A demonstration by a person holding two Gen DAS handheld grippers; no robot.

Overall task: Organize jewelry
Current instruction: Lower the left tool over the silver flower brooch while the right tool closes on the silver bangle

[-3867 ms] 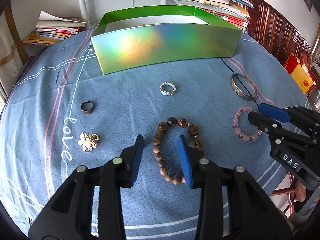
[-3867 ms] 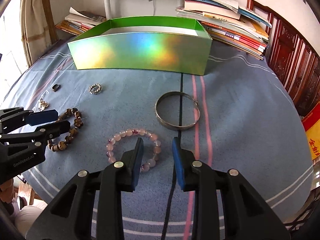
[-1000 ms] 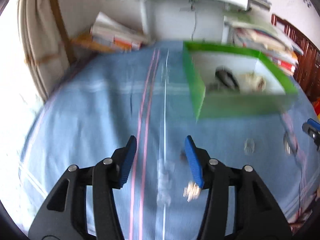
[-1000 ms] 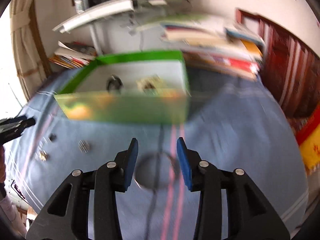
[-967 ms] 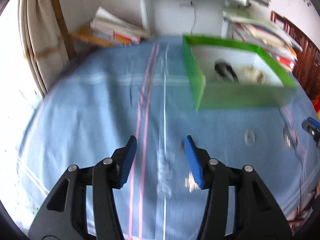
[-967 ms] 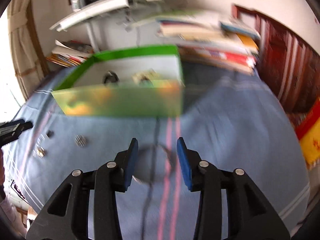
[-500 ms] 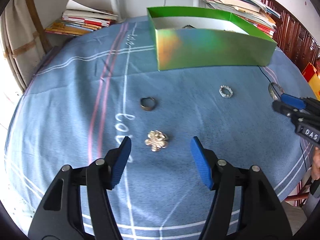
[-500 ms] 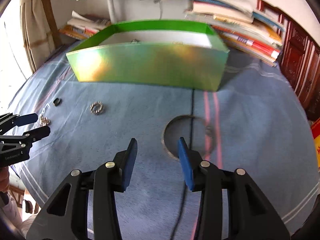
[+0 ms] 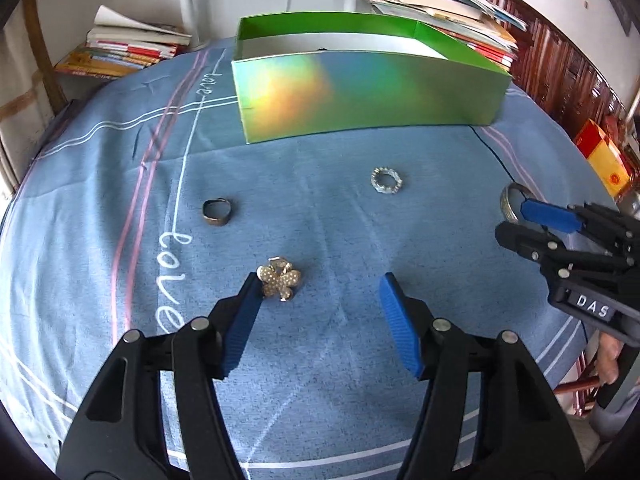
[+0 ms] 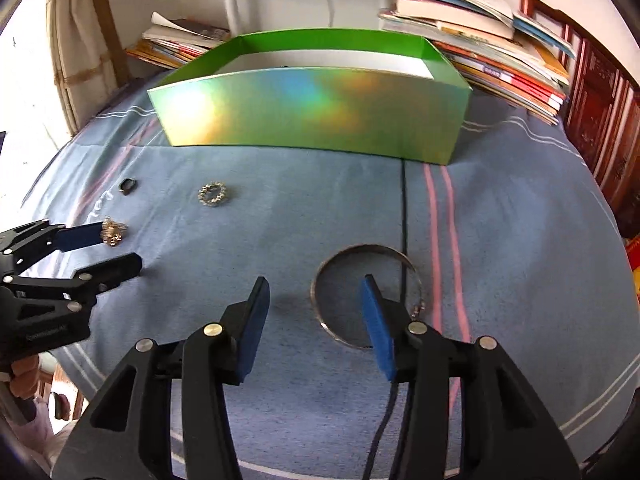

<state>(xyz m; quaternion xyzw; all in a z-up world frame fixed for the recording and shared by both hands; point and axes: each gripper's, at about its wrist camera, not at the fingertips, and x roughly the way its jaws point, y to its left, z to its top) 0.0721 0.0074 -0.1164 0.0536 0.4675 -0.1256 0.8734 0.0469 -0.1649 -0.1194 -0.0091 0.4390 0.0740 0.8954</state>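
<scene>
Left tongs [image 9: 320,292]: spread wide, flower brooch [image 9: 279,281] at my left pad (lining up a pinch). Right tongs [image 10: 314,300]: spread, straddling silver bangle's [image 10: 366,294] near-left rim.

Both bead bracelets are gone from the cloth. The left gripper [image 9: 320,292] has swung back, spread wide by the brooch [image 9: 279,279]; the right gripper [image 10: 316,300] has dropped wide over the bangle's [image 10: 348,256] left rim
</scene>
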